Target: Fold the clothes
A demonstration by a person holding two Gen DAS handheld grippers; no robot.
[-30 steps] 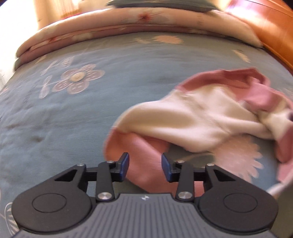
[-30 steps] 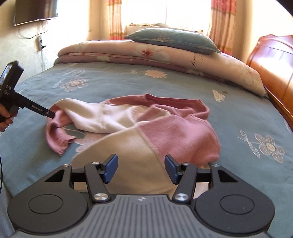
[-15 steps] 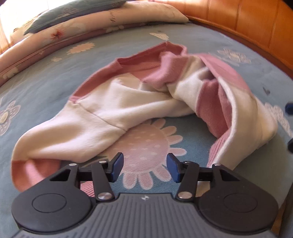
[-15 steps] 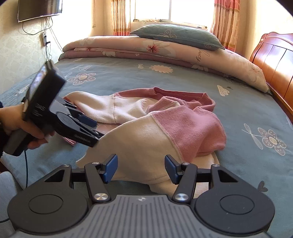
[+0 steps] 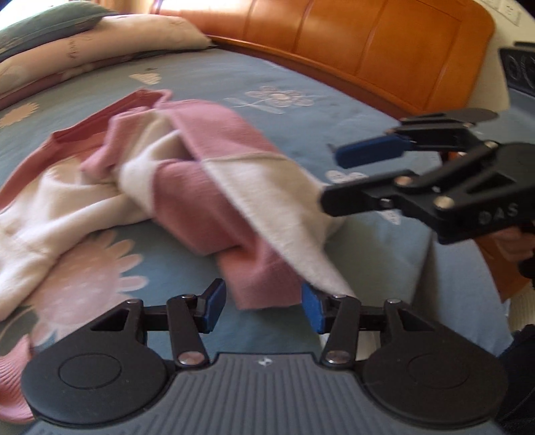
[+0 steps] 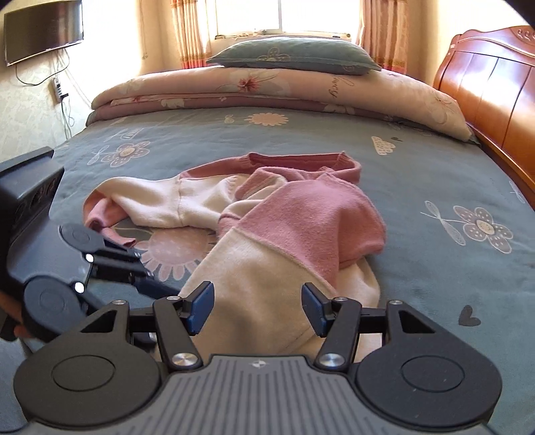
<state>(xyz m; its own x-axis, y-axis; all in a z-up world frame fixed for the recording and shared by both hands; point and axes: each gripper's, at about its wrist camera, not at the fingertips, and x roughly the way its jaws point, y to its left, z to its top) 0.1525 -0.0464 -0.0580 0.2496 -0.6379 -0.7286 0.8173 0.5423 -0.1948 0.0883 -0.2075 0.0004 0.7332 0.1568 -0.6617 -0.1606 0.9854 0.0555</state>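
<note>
Nearest to us, our left gripper (image 5: 262, 306) hovers low over the blue flowered bedspread (image 5: 394, 254), its blue pads standing partly apart with nothing pinched between them. The near pink-and-cream corner of the sweater (image 5: 207, 200) lies just beyond the pads, its hem reaching toward the gap, though we cannot tell whether it touches the right pad. Our right gripper (image 6: 257, 309) hangs beside it, jaws also partly apart and empty, with the cream lower edge of the sweater (image 6: 260, 287) showing in the space between its fingers, beneath them rather than gripped. From the left wrist view the right gripper (image 5: 337, 177) comes in from the right side, its tips at the cream edge of the garment. From the right wrist view the left gripper (image 6: 167, 287) reaches in from the left, a hand (image 6: 15, 329) only partly seen behind it.

Farther out, the sweater lies crumpled in the middle of the bed, sleeves bunched, pink collar on the far side. Beyond it a folded floral quilt (image 6: 301, 90) runs across the bed with a grey-green pillow (image 6: 294, 55) on top. A wooden headboard (image 6: 491, 90) stands on the right, curtains (image 6: 189, 31) frame the bright window, and a television (image 6: 43, 30) hangs on the left wall.
</note>
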